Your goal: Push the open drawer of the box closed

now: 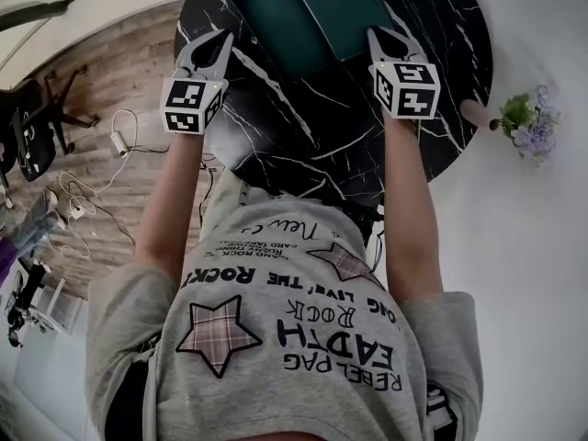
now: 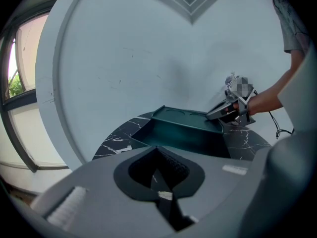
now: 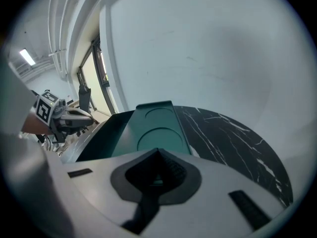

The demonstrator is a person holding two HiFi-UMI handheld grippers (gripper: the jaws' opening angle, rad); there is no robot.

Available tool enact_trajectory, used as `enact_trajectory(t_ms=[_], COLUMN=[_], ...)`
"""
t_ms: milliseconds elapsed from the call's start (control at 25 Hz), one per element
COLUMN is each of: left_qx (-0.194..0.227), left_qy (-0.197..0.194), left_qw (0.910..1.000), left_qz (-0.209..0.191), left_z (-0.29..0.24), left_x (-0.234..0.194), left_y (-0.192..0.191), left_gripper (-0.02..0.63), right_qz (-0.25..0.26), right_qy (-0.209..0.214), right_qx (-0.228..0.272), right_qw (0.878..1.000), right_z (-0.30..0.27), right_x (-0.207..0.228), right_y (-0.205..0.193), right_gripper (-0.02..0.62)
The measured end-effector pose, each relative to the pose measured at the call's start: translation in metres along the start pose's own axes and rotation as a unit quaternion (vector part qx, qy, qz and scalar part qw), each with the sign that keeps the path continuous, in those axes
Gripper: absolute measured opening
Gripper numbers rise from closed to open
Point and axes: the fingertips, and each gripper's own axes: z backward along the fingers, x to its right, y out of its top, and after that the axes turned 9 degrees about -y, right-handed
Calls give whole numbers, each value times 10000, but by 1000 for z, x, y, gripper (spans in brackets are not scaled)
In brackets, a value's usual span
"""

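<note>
A dark green box (image 1: pixel 342 5) stands on a round black marble table (image 1: pixel 303 145). Its open drawer (image 1: pixel 276 28) is pulled out toward the left, and the dark inside shows in the left gripper view (image 2: pixel 181 135). The box top has two round recesses (image 3: pixel 159 128). My left gripper (image 1: pixel 223 37) is shut with nothing in it, its tips just left of the drawer's near corner, apart from it. My right gripper (image 1: pixel 375 35) is also shut and empty, its tip (image 2: pixel 213 115) at the box's near right corner. Whether it touches the box is unclear.
A curved white wall (image 2: pixel 148 58) rises right behind the table. A small vase of flowers (image 1: pixel 528 122) stands off the table to the right. Cables (image 1: pixel 92 186) and a chair (image 1: pixel 37 127) lie on the wooden floor at left.
</note>
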Motion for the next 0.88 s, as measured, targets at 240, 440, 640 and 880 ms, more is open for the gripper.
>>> enact_trajectory(t_ms=[240, 440, 640, 880], left_qx=[-124, -454, -656, -1058], left_qy=[-373, -566, -917, -1459], left_qw=[9992, 9974, 9936, 9830], left_qz=[-98, -7, -97, -336], left_z=[-9, -19, -29, -40], left_x=[5, 9, 20, 38], left_y=[-16, -31, -40, -54], left_gripper=[9, 9, 15, 118], right_qz=[211, 206, 183, 133], right_qy=[48, 55, 61, 35], right_qx=[-287, -317, -340, -329], right_qw=[9994, 9993, 9992, 9994], right_z=[-6, -5, -6, -6], right_x=[-2, -1, -1, -1], right_y=[1, 0, 0, 1], right_gripper=[12, 12, 12, 12])
